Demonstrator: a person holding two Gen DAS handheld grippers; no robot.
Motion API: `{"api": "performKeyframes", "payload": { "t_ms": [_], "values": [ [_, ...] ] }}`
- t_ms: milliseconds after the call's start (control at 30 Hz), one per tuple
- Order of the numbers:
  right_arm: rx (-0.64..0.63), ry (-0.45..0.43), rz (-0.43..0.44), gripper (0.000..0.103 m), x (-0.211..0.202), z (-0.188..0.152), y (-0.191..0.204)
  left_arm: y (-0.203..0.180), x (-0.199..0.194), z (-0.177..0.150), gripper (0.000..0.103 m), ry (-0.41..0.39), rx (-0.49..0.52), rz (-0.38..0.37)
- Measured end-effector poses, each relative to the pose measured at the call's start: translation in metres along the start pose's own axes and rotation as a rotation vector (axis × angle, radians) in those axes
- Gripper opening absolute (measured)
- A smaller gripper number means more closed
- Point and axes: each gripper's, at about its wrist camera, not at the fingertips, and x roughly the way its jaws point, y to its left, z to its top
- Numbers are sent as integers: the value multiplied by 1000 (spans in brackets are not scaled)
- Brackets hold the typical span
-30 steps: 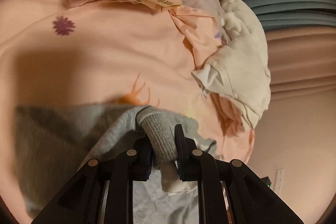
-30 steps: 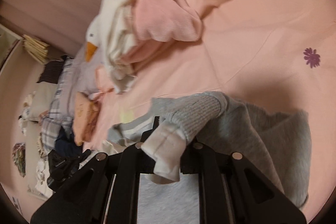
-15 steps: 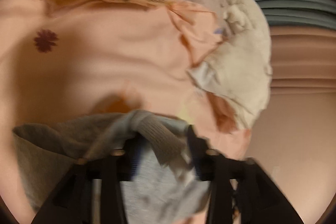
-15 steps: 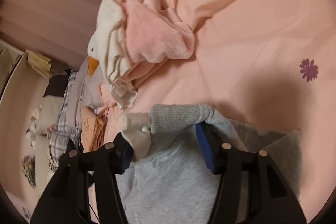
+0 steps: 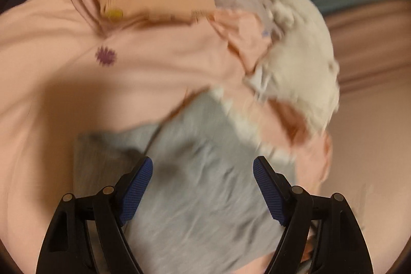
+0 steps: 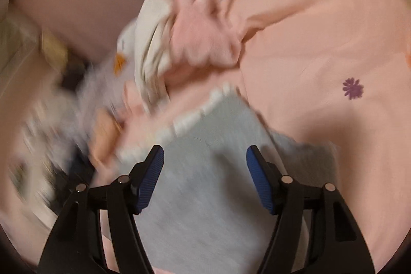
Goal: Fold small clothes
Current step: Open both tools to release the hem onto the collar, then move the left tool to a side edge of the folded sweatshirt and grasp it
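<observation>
Letting go of the grey garment (image 5: 205, 197) lying folded on the pink bedsheet (image 5: 51, 94), left tool (image 5: 203, 186) and right tool (image 6: 205, 176) just opening wide and empty above it, likely needing a fresh grip for another fold

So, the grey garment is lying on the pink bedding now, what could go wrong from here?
1. Both jaws have just been opening and nothing is between them; the left hand-held gripper and right hand-held gripper hang close above the grey garment, so a pad might snag it and spoil the fold.
2. The white-trimmed edge lies next to the heap of clothes, which could slide onto it.
</observation>
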Motion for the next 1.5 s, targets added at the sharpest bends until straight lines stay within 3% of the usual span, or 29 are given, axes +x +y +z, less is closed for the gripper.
{"api": "performKeyframes", "payload": {
  "t_ms": [100,200,367,500,767,1000,1500],
  "values": [
    [-238,0,-135,53,-6,-34,27,-18,-6,-38,79,-73,220,127],
    [-332,8,-155,47,-9,-60,32,-24,-6,-73,79,-130,354,216],
    [-399,19,-279,40,-4,-89,21,-11,9,-97,78,-125,412,305],
    [-359,52,-294,39,5,-94,9,-13,6,-109,78,-140,440,348],
    [-336,25,-188,43,-32,-119,38,-20,-31,-132,78,-172,401,284],
    [-339,20,-100,52,-52,-141,64,-23,-46,-145,78,-175,405,308],
    [-272,27,13,65,-58,-150,84,-5,-66,-156,78,-157,312,242]
  ]
}}
